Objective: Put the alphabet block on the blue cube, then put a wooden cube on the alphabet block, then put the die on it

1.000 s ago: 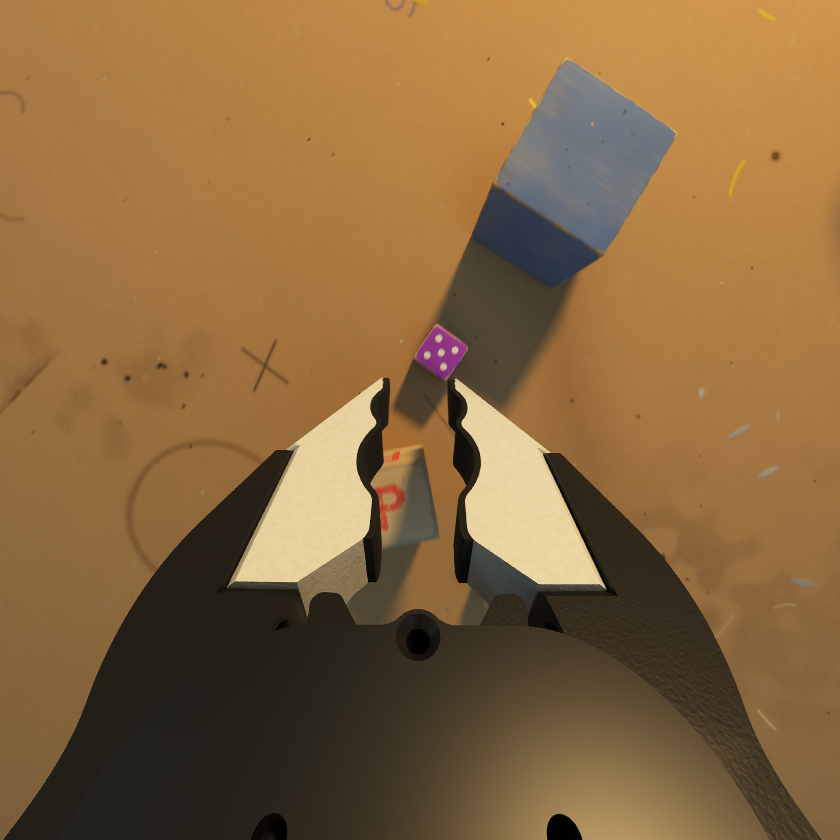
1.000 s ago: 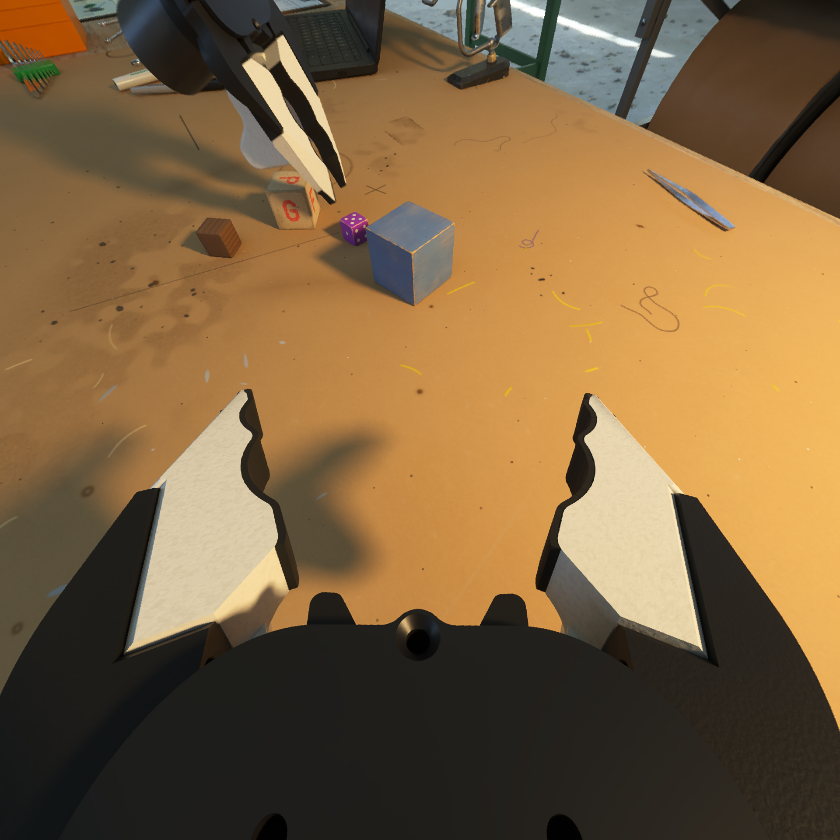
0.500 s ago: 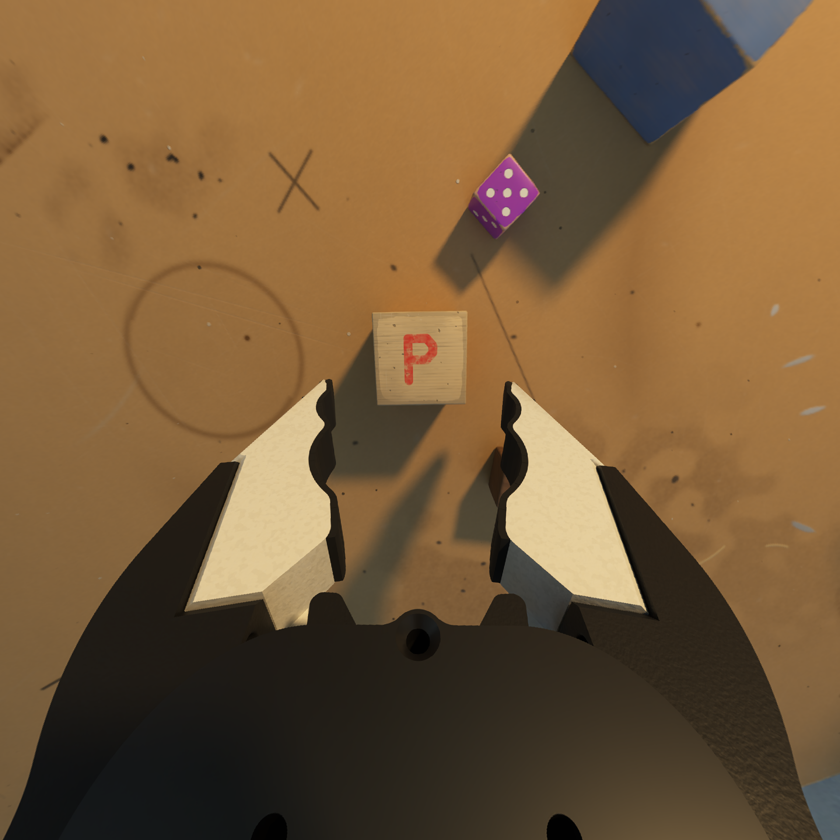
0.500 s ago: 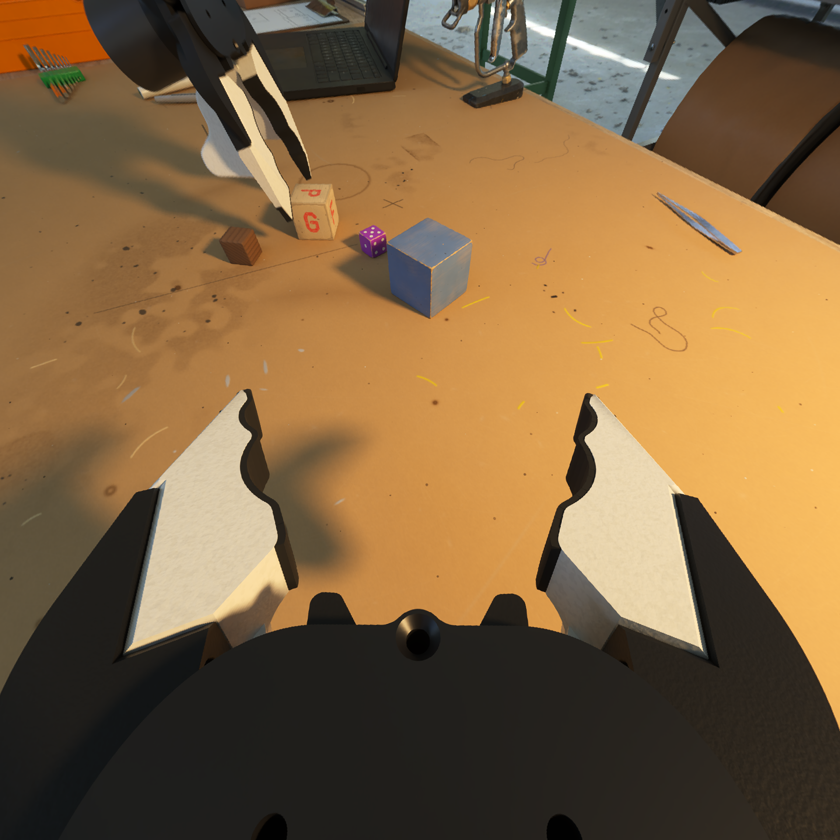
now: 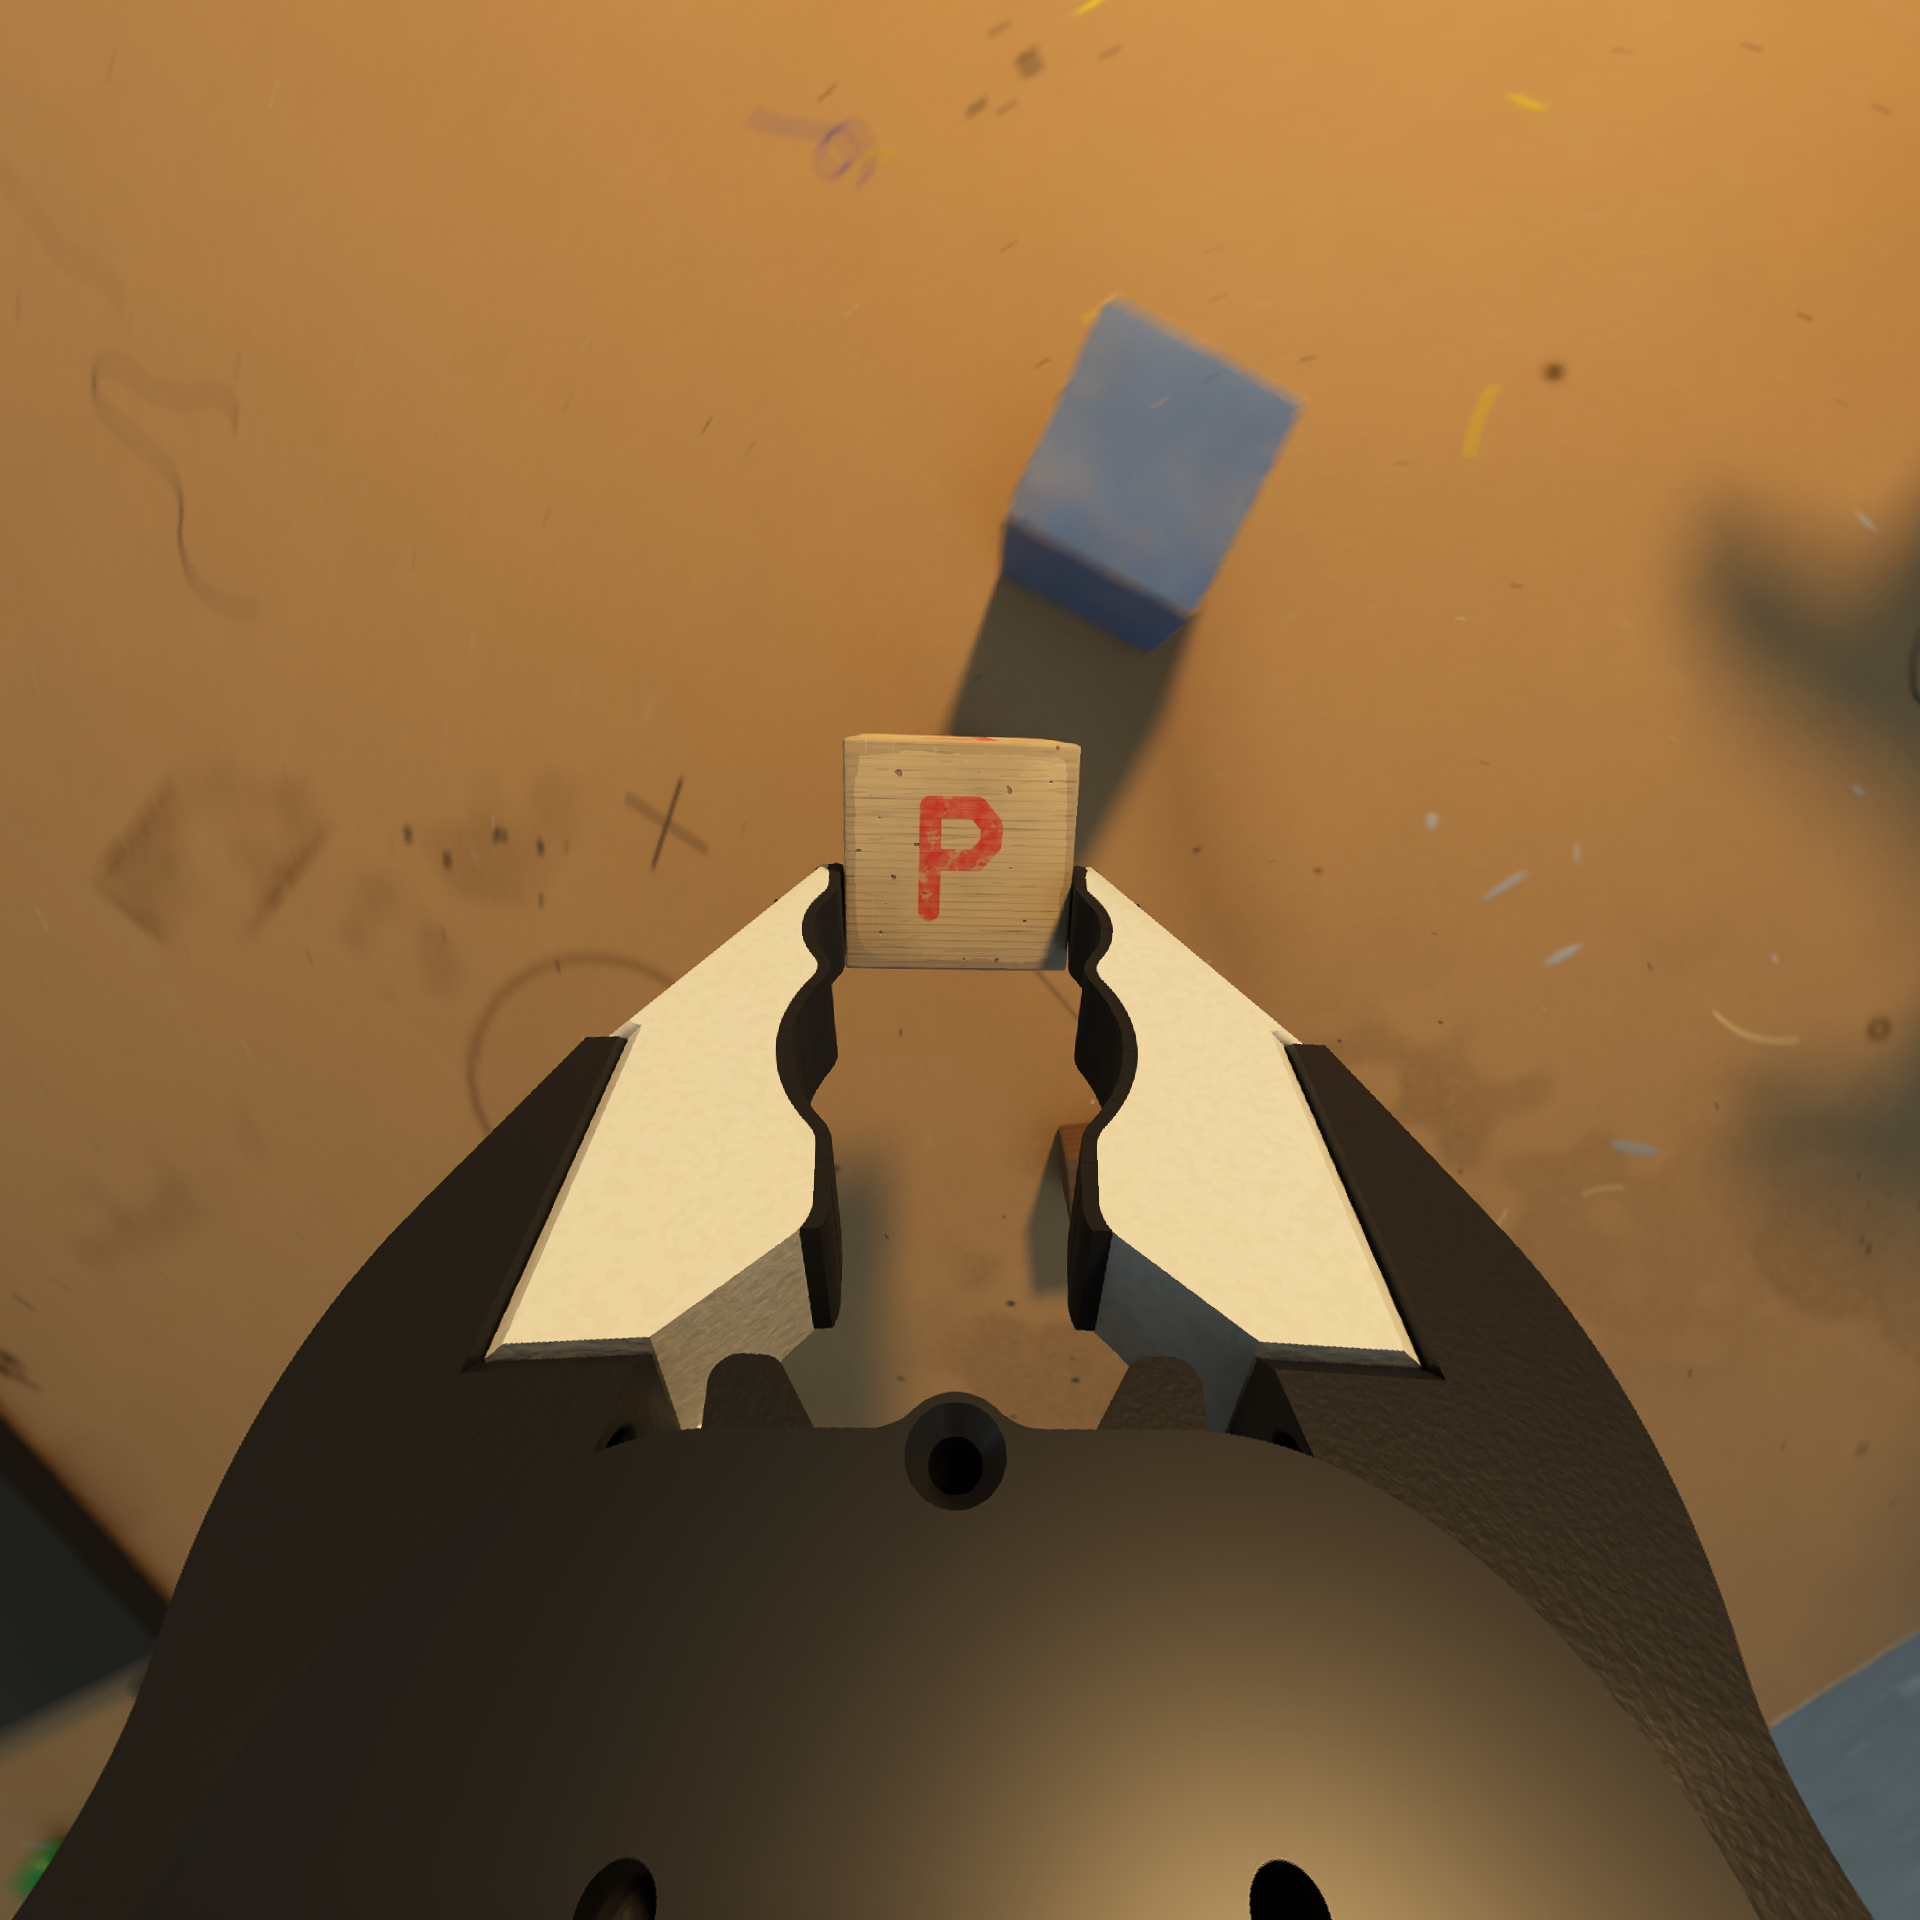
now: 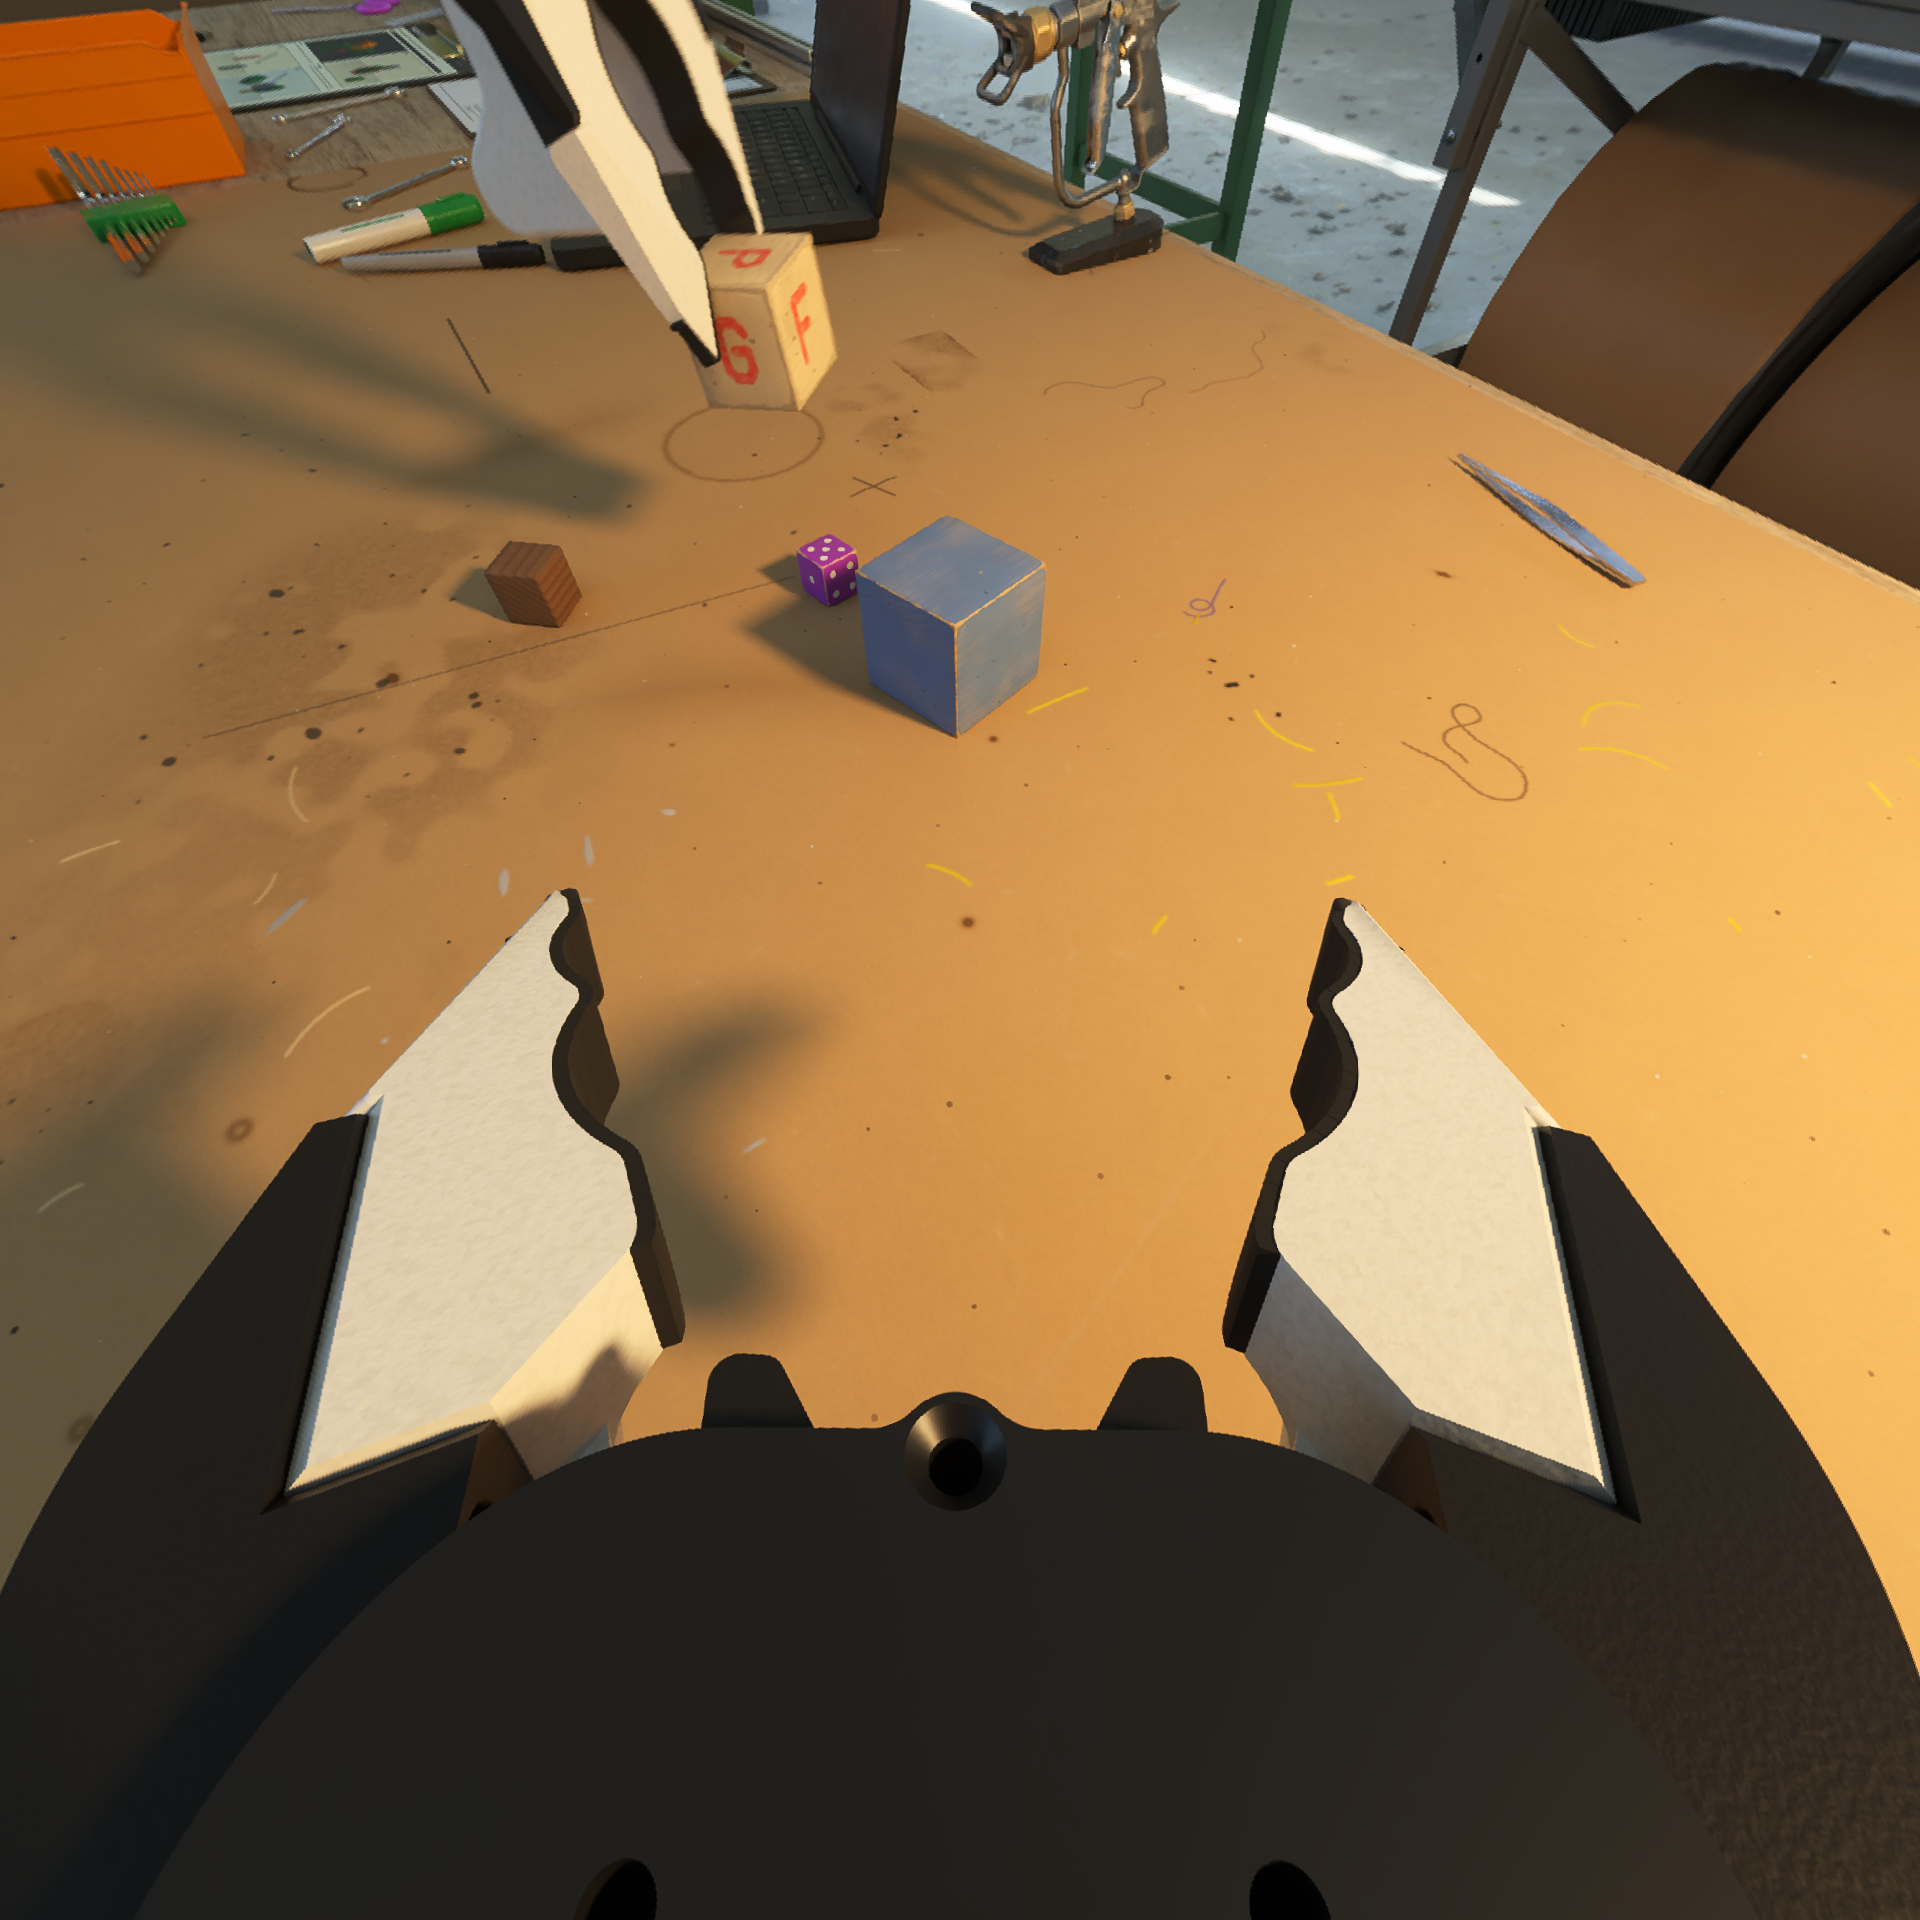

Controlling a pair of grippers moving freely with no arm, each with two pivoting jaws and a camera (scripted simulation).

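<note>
My left gripper [image 5: 954,883] is shut on the pale wooden alphabet block [image 5: 958,852] with red letters and holds it above the table. In the right wrist view the block [image 6: 771,322] hangs at the back, with the left gripper [image 6: 717,312] around it. The blue cube [image 5: 1148,473] stands on the table ahead and to the right of the block; it also shows in the right wrist view [image 6: 954,623]. The purple die [image 6: 827,568] sits just left of the blue cube. A small dark wooden cube [image 6: 534,584] lies farther left. My right gripper [image 6: 956,904] is open and empty, nearer than the blue cube.
The brown table [image 6: 1039,1039] carries pen marks and stains. At the back stand an orange box [image 6: 104,94], markers [image 6: 395,223], a laptop [image 6: 821,145] and a spray gun on a stand [image 6: 1101,135]. Tweezers [image 6: 1553,520] lie at the right edge.
My left gripper has closed on the alphabet block and lifted it off the table, away from the die. The right gripper has stayed open and shifted only slightly.
</note>
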